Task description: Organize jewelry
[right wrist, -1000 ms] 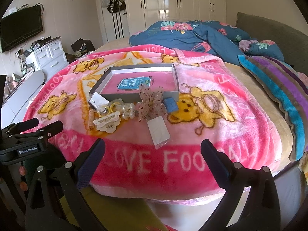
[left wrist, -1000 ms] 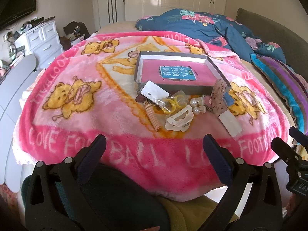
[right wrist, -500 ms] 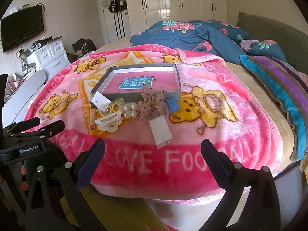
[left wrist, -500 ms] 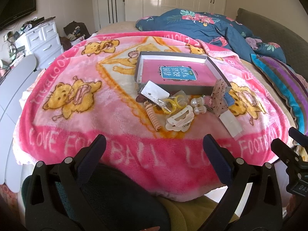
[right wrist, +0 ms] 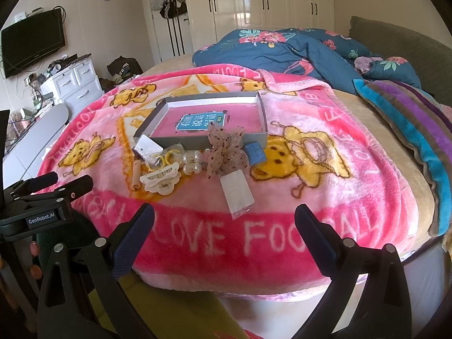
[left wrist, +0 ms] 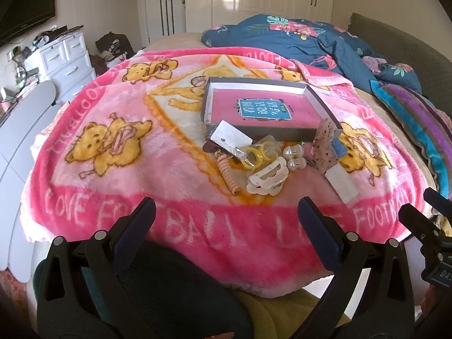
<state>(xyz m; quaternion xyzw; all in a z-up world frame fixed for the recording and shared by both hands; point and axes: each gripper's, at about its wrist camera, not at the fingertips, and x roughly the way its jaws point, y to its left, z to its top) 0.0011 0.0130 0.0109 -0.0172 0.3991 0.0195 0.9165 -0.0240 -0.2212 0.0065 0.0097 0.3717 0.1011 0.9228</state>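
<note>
on the pink blanket [left wrist: 113, 169], the jewelry [left wrist: 265, 163] is heaped just before the empty box [left wrist: 262, 110], presumably for sorting, while each hand-held gripper [left wrist: 226, 220] [right wrist: 224, 220] is held wide open, gripping nothing.

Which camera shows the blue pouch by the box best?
The right wrist view: the blue pouch lies in plain sight beside the bow. In the left wrist view the bow hides all but a sliver of it.

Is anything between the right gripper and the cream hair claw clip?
Nothing visible. The right gripper is open and held short of the bed edge; only bare pink blanket lies between it and the clip.
</note>
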